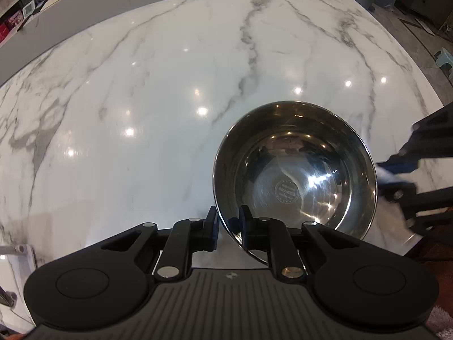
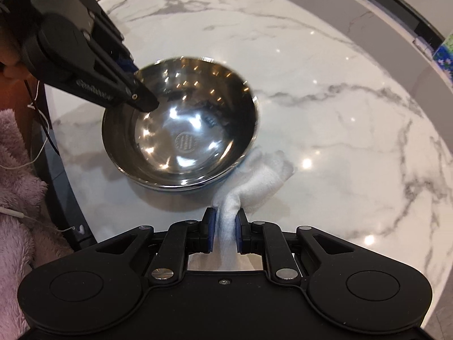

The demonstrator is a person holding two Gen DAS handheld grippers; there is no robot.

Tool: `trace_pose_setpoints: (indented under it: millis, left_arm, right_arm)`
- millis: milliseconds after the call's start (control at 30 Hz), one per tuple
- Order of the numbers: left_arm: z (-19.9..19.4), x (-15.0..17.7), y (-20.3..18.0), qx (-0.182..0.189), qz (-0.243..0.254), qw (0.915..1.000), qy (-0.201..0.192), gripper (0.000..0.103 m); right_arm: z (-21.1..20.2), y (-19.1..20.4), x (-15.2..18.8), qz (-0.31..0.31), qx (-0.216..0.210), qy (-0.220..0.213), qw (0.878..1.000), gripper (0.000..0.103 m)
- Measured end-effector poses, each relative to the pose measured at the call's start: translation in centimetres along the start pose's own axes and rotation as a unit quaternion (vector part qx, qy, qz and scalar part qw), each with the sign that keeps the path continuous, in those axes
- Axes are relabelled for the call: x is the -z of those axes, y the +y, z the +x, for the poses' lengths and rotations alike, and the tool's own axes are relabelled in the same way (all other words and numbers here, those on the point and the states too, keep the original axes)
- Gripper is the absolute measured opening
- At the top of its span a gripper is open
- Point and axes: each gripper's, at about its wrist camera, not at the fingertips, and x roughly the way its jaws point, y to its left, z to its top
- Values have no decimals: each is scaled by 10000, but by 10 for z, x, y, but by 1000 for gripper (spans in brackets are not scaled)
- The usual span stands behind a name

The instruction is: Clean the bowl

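Observation:
A shiny steel bowl (image 1: 294, 175) (image 2: 181, 144) stands on the white marble table (image 1: 141, 99) (image 2: 325, 113), tilted a little. My left gripper (image 1: 228, 223) is shut on the bowl's near rim, one finger inside and one outside; it also shows in the right wrist view (image 2: 141, 96) at the bowl's left rim. My right gripper (image 2: 225, 226) is shut on a white cloth (image 2: 254, 175) that lies on the table against the bowl's right side. In the left wrist view the right gripper (image 1: 402, 170) shows blurred at the right edge beside the bowl.
A pink fluffy fabric (image 2: 14, 175) lies off the table's left edge with thin white cables (image 2: 36, 153). A blue patterned box (image 2: 444, 56) stands at the far right. A grey ledge (image 1: 70, 8) runs behind the table.

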Motion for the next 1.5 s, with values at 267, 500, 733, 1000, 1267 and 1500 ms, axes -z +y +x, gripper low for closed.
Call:
trace_pose_setpoints:
  millis: [267,500,733,1000,1267,1500]
  left_arm:
    - [4,-8,-2,-114,188,9998,-37,12]
    - [4,-7,-2,-83,265,9996,-61,12]
    - [6,-11,-2,-144,328,9993,-75,12]
    - [6,-10,3,-130,187,9997,-70,13]
    - [7,-1,11,72,-372,9991,192,32]
    - [4,4,5,21,-75,9998,193,17]
  right_arm:
    - [-8,-1,-5,72,-4,-80,9999,13]
    - [10,8,-12,-64,-68,79,9999,13]
    - [19,18,-11,-82,-233,230,9994,13]
    - [34,25,-11,-47,-347,352,9988,13]
    - [37,23,-12,50,-345,346,9988,13]
    - [32,16,-9,77,-393,323,9987,13]
